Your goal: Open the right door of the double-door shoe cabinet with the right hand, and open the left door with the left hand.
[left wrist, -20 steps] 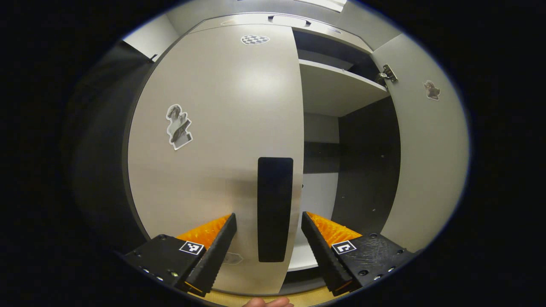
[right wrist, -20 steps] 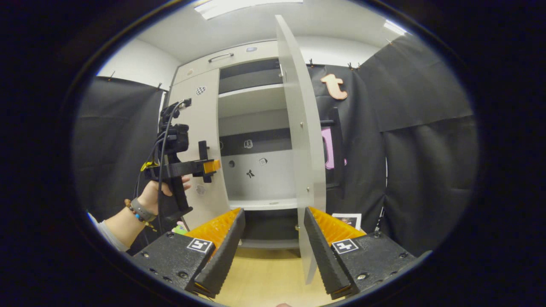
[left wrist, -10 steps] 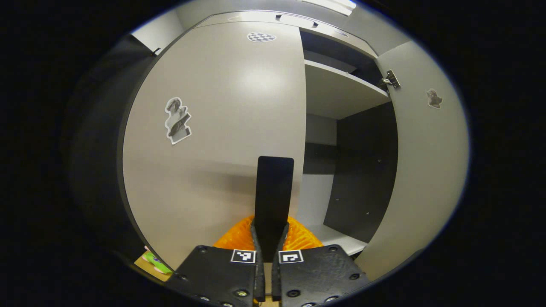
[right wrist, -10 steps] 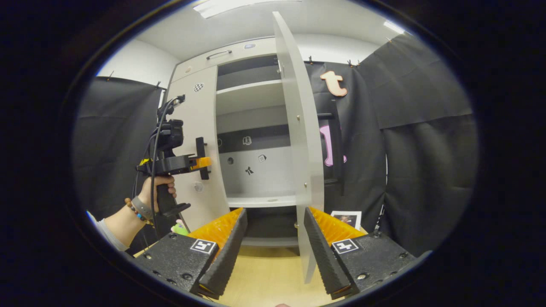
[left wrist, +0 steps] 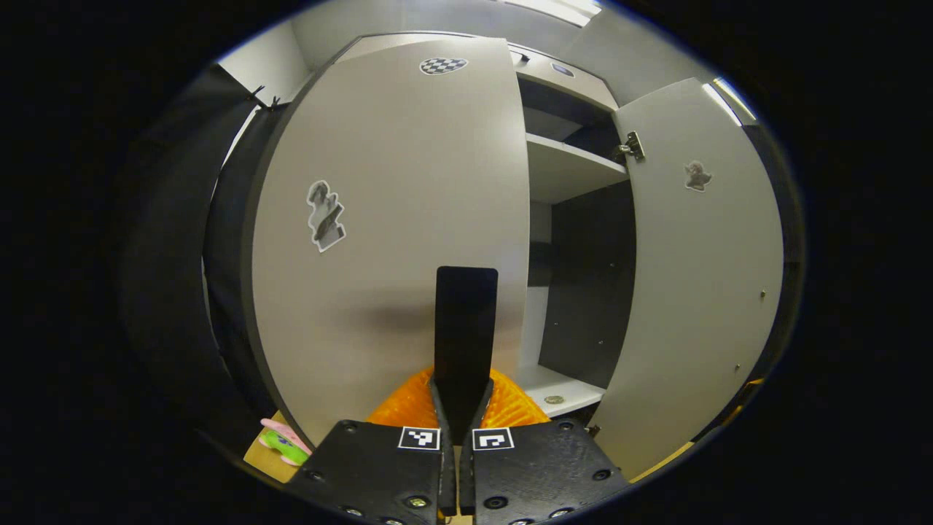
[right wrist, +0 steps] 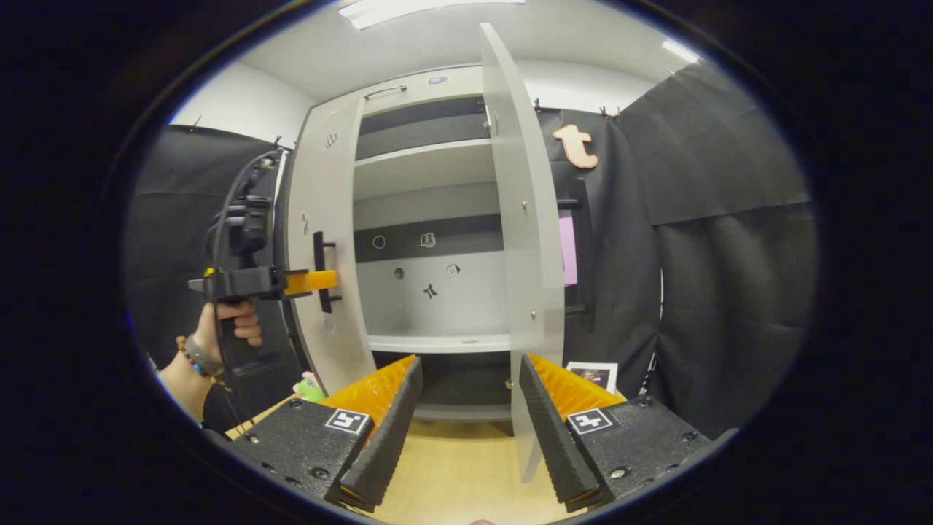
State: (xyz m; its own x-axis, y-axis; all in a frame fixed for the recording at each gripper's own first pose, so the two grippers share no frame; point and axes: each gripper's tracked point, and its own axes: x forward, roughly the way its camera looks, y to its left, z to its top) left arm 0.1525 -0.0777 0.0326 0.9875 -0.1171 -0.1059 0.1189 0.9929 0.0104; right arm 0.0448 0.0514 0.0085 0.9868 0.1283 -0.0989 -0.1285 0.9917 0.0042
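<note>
Left gripper: fingers pressed onto the handle of the left door; a second ago they stood spread either side of it, half a second ago they were already clamped.
Left door: now swung partly out from the cabinet; in the right gripper view its edge stands clear of the frame, where a second ago it lay closed.
Right door: wide open, about edge-on in the right gripper view, its inner face showing in the left gripper view; much as it was a second ago.
Right gripper: fingers spread, holding nothing, well back from the cabinet, low before the right door's edge.
Task meaning: right door looks done; left door is mid-swing, so the pull likely needs carrying on until it stands wide.
Writing: none readable; stickers on both doors and small marks on the back panel carry pictures only, too small to make out.
Floor: a green and pink toy lies by the left door's foot.
</note>
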